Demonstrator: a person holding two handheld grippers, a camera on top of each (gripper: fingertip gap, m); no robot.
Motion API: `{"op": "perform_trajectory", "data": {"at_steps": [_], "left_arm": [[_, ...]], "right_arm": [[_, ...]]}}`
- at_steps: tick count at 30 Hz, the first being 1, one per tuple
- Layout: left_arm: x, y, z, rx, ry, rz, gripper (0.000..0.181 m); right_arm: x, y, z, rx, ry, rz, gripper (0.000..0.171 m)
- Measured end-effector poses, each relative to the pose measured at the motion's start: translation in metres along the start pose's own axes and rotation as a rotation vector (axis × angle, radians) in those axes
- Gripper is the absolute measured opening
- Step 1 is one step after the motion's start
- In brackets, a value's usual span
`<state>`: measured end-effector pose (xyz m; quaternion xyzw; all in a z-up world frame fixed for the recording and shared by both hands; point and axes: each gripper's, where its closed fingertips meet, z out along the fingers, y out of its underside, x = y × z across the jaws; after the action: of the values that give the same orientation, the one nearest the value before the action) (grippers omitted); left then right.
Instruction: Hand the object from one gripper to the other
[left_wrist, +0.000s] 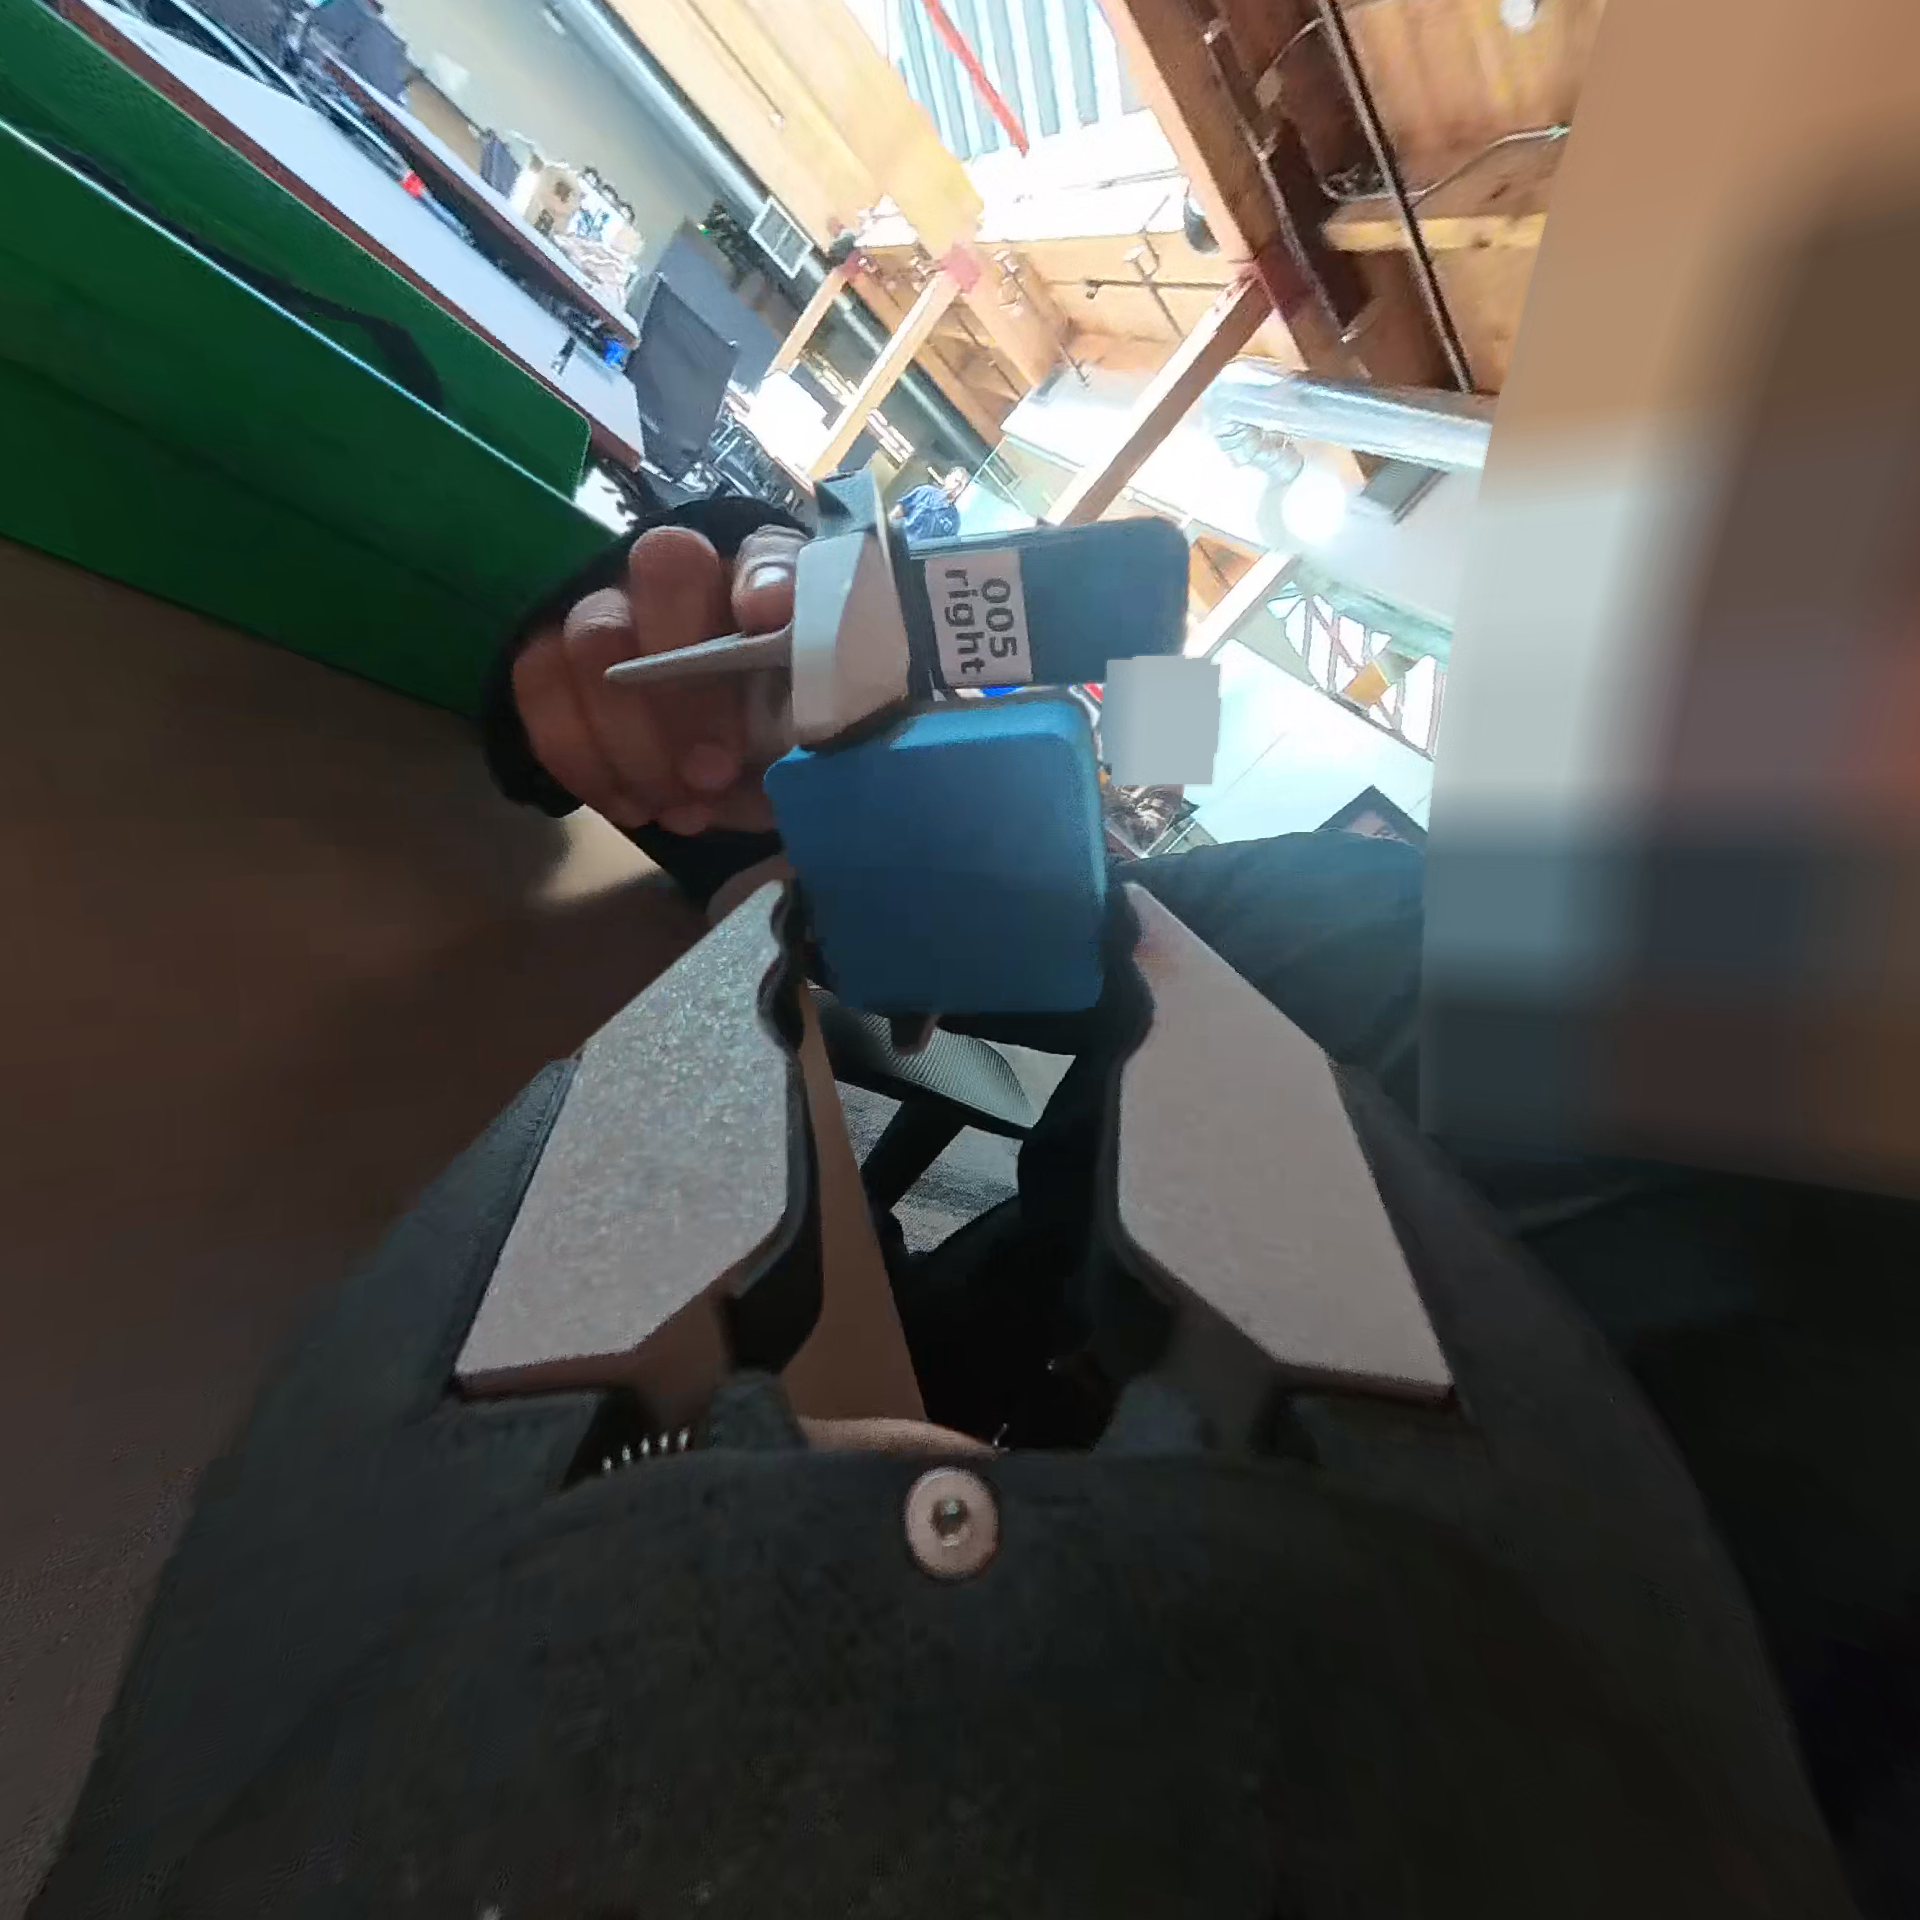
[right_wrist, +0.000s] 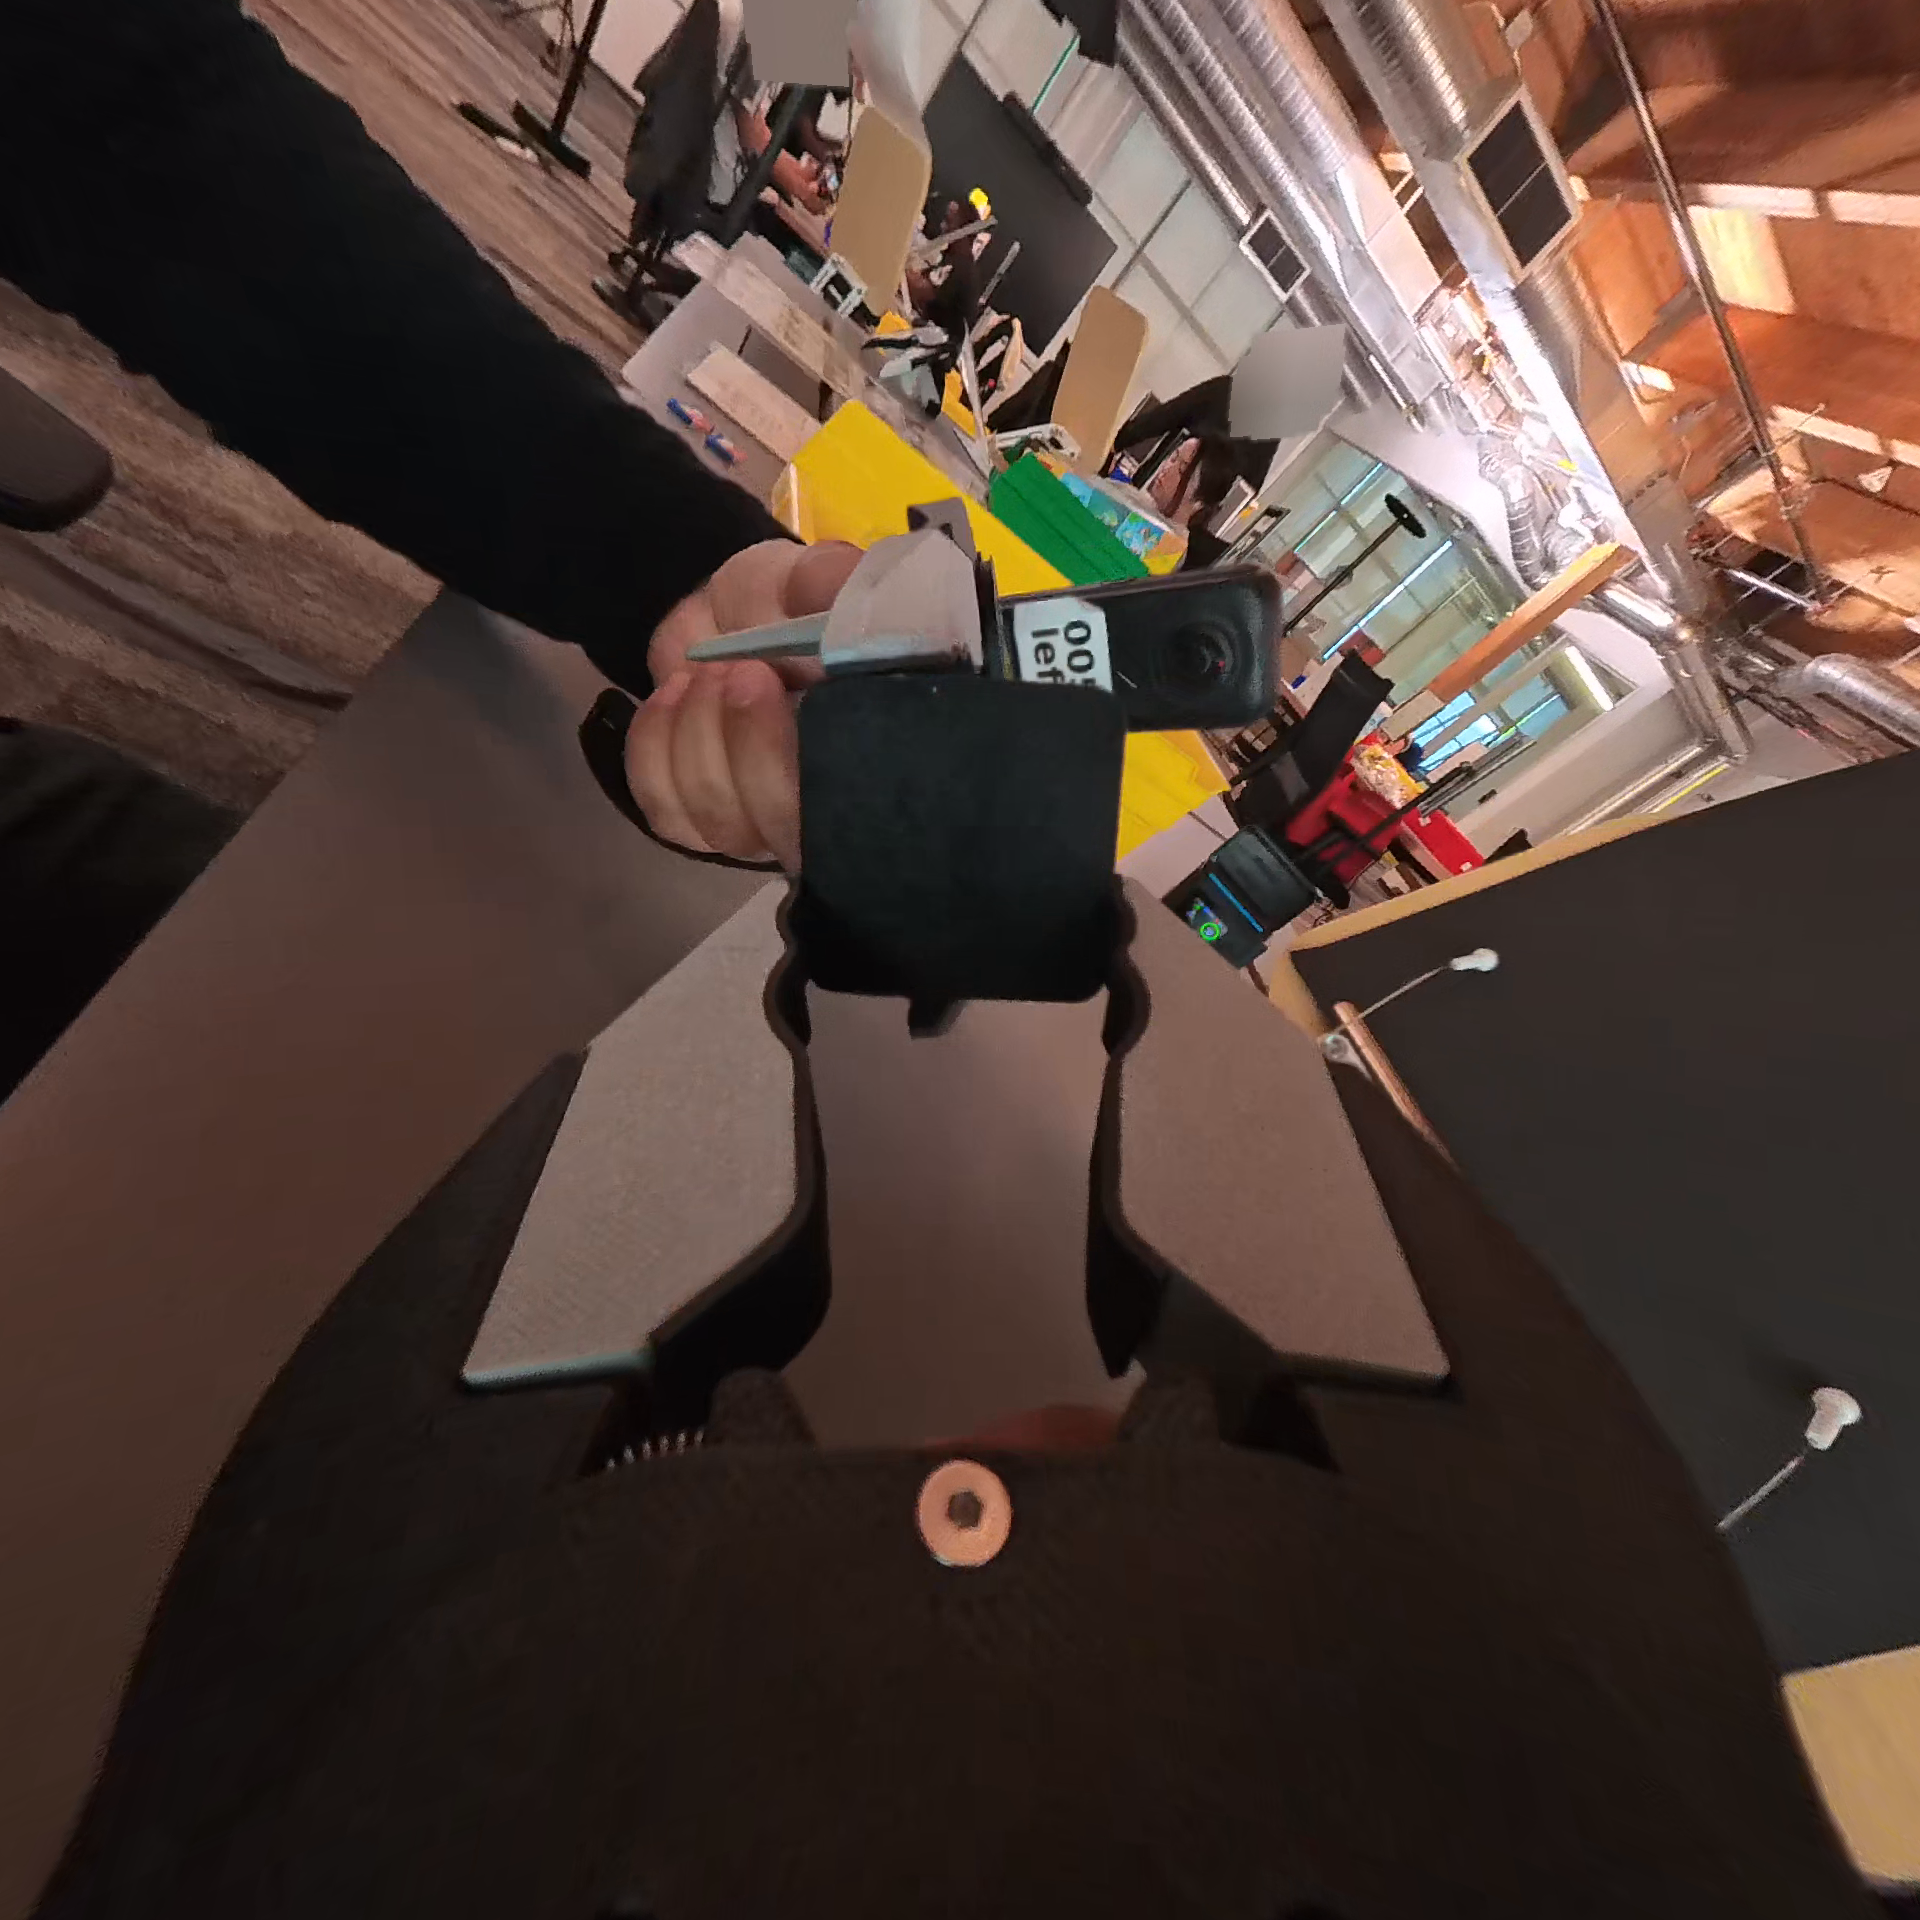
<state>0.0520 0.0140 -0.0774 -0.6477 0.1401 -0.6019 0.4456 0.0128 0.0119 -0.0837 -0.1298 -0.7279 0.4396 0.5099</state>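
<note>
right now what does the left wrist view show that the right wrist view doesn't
Left wrist only: the block's blue face, the right hand. Right wrist only: its black face, the left hand, a black sleeve, a yellow bin. Both: the block between the view's own tips, left gripper or right gripper, and wooden ceiling.

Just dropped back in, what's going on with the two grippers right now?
Mid-handover, it seems. A person holds both grippers facing each other. The left gripper has its tongs against both sides of a blue block. The right gripper flanks what looks like the same block, dark in shadow in its view. Both appear to grip it.
</note>
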Motion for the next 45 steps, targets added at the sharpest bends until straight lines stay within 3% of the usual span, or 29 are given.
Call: {"op": "perform_trajectory", "data": {"at_steps": [4, 7, 9, 11, 15, 19, 24, 27, 29, 31, 36, 38, 42, 45], "left_arm": [[-0.005, 0.001, 0.003, 0.003, -0.012, 0.007, 0.056], [-0.024, -0.001, -0.002, -0.026, -0.184, 0.134, 0.056], [-0.039, -0.004, -0.012, -0.092, -0.392, 0.341, 0.056], [-0.049, -0.016, -0.026, -0.144, -0.616, 0.627, 0.056], [-0.041, -0.036, -0.043, -0.284, -0.917, 1.239, 0.056], [-0.024, -0.029, -0.029, -0.377, -0.930, 1.664, 0.055], [-0.025, -0.021, -0.014, -0.400, -0.922, 1.802, 0.056], [-0.032, -0.021, -0.014, -0.380, -0.948, 1.769, 0.055], [-0.041, -0.023, -0.019, -0.336, -0.969, 1.615, 0.055], [-0.046, -0.024, -0.028, -0.281, -0.941, 1.386, 0.064], [-0.056, -0.032, -0.053, -0.052, -0.808, 0.659, 0.056], [-0.062, -0.031, -0.054, -0.001, -0.749, 0.429, 0.057], [-0.067, -0.029, -0.039, 0.020, -0.703, 0.301, 0.064], [-0.081, -0.028, -0.036, -0.019, -0.776, 0.381, 0.031]], "right_arm": [[-0.002, 0.006, 0.000, -0.021, -0.007, 0.003, 0.053], [0.002, 0.024, -0.001, -0.126, 0.000, 0.085, 0.062], [-0.003, 0.030, -0.004, -0.145, -0.065, 0.196, 0.080], [-0.008, 0.033, -0.008, -0.147, -0.145, 0.324, 0.067], [-0.007, 0.016, -0.013, -0.030, -0.278, 0.640, 0.075], [0.009, -0.006, -0.013, 0.146, -0.381, 1.009, 0.076], [0.000, -0.015, -0.006, 0.206, -0.543, 1.193, 0.058], [-0.003, -0.007, -0.003, 0.167, -0.509, 1.144, 0.051], [0.004, 0.005, -0.002, 0.119, -0.416, 1.073, 0.051], [0.015, 0.024, -0.003, 0.014, -0.255, 0.915, 0.051], [0.050, 0.063, -0.012, -0.285, 0.194, 0.350, 0.051], [0.055, 0.071, -0.010, -0.390, 0.297, 0.189, 0.051], [0.049, 0.079, 0.002, -0.535, 0.366, -0.031, 0.051], [0.049, 0.077, 0.006, -0.585, 0.416, -0.148, 0.051]]}}
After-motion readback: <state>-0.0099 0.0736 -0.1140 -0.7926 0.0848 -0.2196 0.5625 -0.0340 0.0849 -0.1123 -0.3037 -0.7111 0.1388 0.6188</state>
